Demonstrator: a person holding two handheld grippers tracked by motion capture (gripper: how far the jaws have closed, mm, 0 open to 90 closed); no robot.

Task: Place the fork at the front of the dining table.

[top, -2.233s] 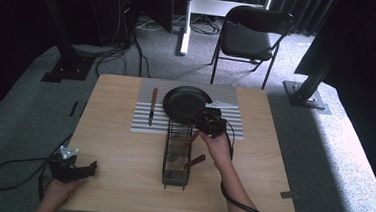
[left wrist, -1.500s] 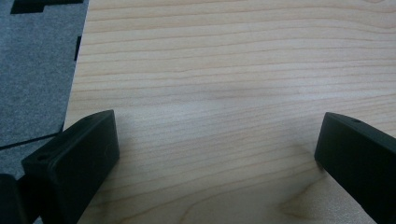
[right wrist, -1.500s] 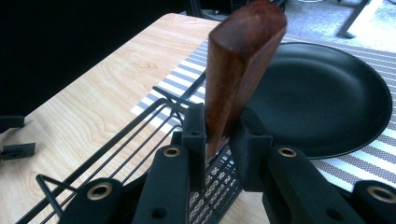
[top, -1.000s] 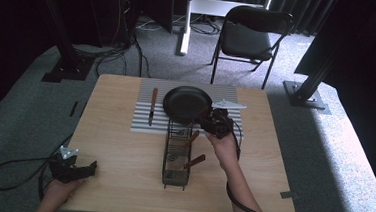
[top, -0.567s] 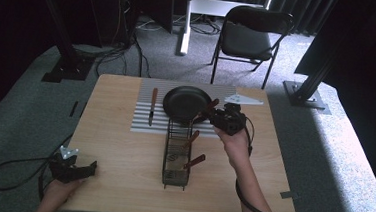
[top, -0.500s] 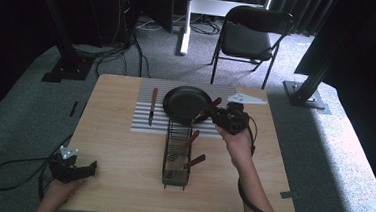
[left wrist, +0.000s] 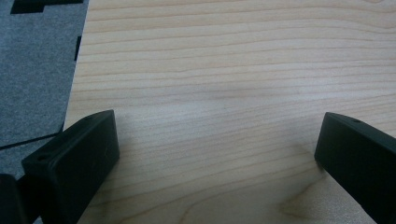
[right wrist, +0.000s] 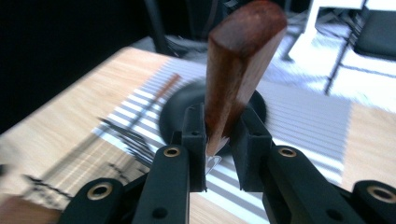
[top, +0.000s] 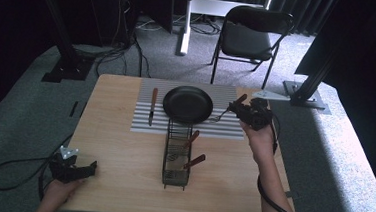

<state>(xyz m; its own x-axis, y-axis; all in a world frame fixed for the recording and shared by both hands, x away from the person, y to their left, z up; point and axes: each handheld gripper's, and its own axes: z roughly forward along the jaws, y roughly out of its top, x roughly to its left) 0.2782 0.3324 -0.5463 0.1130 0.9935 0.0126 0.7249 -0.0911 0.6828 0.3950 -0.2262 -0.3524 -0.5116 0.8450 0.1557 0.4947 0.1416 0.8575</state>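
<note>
My right gripper point(top: 234, 108) is shut on a fork point(top: 219, 117) with a wooden handle, held just above the right part of the striped mat point(top: 145, 120), beside the black plate point(top: 188, 104). In the right gripper view the jaws point(right wrist: 222, 126) clamp the fork's brown handle point(right wrist: 238, 60), which sticks up, while the blurred tines point(right wrist: 128, 136) point down left. A wire cutlery caddy point(top: 176, 158) in front of the mat holds two wooden-handled utensils. My left gripper point(top: 90, 167) rests open at the table's front left corner, with bare wood between its jaws point(left wrist: 215, 154).
A wooden-handled knife point(top: 152, 106) lies on the mat left of the plate. A black chair point(top: 248, 37) stands beyond the table's far edge. Cables trail from both grippers off the front of the table. Bare wood lies left of the caddy.
My right gripper has lifted the fork away from the caddy and carried it right and back to the plate's right side. The left gripper has stayed still.
</note>
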